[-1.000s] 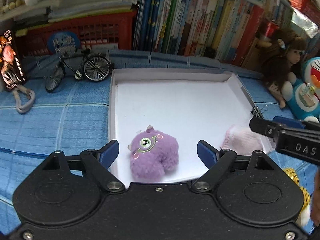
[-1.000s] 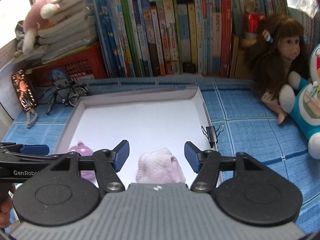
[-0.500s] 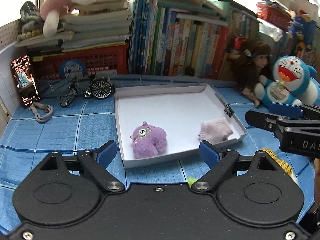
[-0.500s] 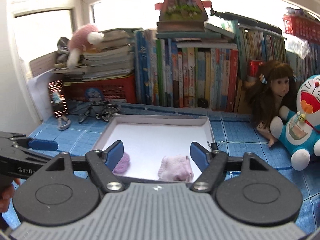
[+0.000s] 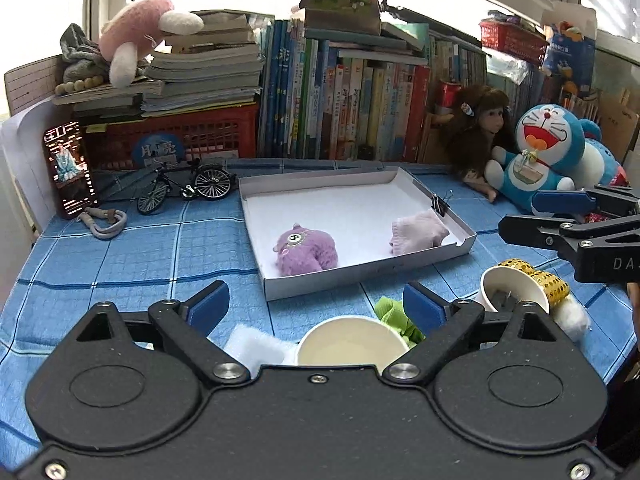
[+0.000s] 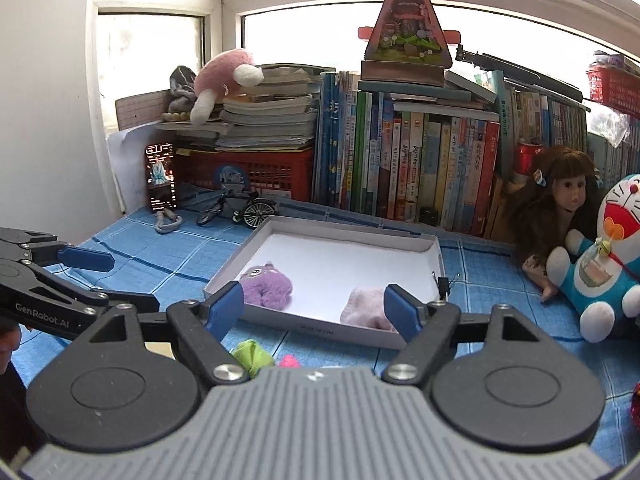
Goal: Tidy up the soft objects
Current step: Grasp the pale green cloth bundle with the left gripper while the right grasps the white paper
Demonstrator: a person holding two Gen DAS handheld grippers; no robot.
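Observation:
A white tray (image 5: 460,246) on the blue cloth holds a purple plush (image 5: 306,251) at its near left and a pale pink knit piece (image 5: 418,231) at its near right. Both also show in the right wrist view, the plush (image 6: 267,289) and the knit piece (image 6: 366,306). My left gripper (image 5: 316,306) is open and empty, raised well back from the tray. My right gripper (image 6: 314,309) is open and empty, also raised before the tray's near edge. A green soft piece (image 5: 394,314) and a white soft pad (image 5: 256,346) lie near my left gripper.
A paper cup (image 5: 352,342) stands just below my left gripper. A tipped cup with gold band (image 5: 520,286) and a white puff lie right. A doll (image 5: 478,136), a Doraemon plush (image 5: 548,152), toy bicycle (image 5: 184,188), phone (image 5: 70,168) and books line the back.
Both grippers have pulled back and up from the tray, leaving the purple plush and the pink knit piece inside. The cups and loose soft pieces have come into view.

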